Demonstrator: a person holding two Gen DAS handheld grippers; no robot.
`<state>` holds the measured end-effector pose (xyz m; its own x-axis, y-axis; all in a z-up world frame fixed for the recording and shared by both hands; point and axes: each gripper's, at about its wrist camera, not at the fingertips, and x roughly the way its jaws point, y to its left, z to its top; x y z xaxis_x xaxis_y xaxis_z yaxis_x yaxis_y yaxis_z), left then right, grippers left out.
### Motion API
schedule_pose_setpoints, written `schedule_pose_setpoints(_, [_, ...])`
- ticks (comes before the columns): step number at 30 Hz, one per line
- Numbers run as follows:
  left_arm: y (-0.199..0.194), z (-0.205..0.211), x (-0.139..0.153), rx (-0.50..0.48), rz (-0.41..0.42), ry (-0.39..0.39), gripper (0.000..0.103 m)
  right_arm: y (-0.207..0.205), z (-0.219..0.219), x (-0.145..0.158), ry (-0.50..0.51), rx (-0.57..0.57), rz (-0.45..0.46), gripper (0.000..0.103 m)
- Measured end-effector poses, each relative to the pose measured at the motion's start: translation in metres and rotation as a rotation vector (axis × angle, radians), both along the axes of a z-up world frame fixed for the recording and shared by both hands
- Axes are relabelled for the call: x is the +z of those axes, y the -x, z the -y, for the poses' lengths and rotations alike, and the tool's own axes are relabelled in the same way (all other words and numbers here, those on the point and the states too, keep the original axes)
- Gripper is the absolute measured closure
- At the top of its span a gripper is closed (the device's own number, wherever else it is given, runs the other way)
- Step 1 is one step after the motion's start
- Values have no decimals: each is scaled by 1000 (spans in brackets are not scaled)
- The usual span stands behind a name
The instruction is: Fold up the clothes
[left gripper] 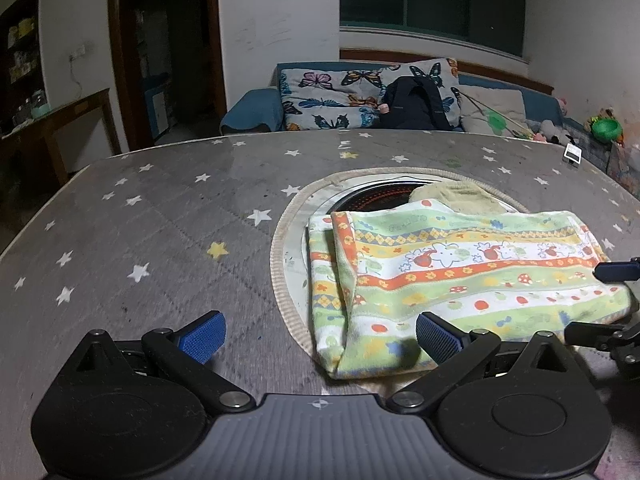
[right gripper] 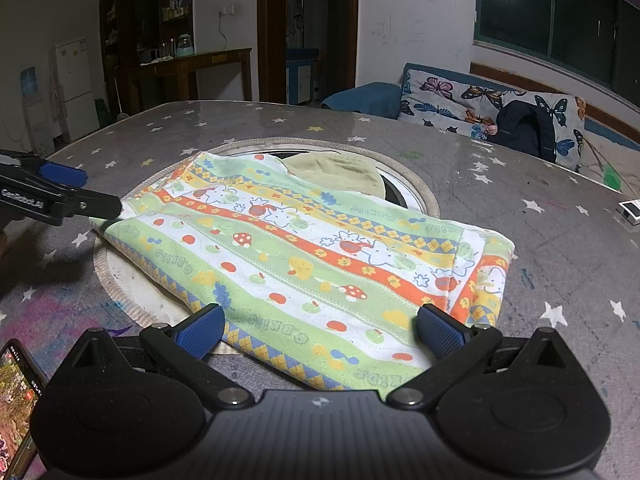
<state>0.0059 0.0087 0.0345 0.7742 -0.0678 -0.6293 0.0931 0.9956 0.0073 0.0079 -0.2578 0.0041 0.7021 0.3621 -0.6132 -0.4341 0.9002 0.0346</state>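
Observation:
A folded children's cloth (left gripper: 460, 268) (right gripper: 300, 248), striped green, orange and white with mushrooms and animals, lies flat on the star-patterned table (left gripper: 160, 220) (right gripper: 520, 168) over a round recess. My left gripper (left gripper: 320, 338) is open at the cloth's near left corner; its right pad (left gripper: 438, 338) hovers over the hem. In the right wrist view the left gripper (right gripper: 84, 190) sits at the cloth's far left edge. My right gripper (right gripper: 320, 332) is open, straddling the cloth's near edge, with nothing pinched. In the left wrist view the right gripper (left gripper: 608, 300) shows at the cloth's right end.
A beige knitted piece (left gripper: 452, 198) (right gripper: 336, 172) lies partly under the cloth, over the dark round burner (left gripper: 372, 196). A phone (right gripper: 16, 400) rests at the near left table edge, and a small white box (right gripper: 630, 210) at the right. A sofa (left gripper: 256, 108) with a backpack (left gripper: 412, 104) stands behind.

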Motion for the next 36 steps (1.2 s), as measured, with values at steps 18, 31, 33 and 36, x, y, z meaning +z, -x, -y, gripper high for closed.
schedule_pose_setpoints(18, [21,7,18,17,43,-16,0,0,-8,6,10,-65,-25,0])
schedule_pose_setpoints(31, [21,18,20,13,43,-28,0,7,-11,21,15,-179,-35,0])
schedule_pose_setpoints(33, [21,20,20,9,43,-26,0,8,-9,22,9,-198,-46,0])
schedule_pose_setpoints(36, [21,22,20,5,45,-26,0,10,-6,23,-5,-225,-56,0])
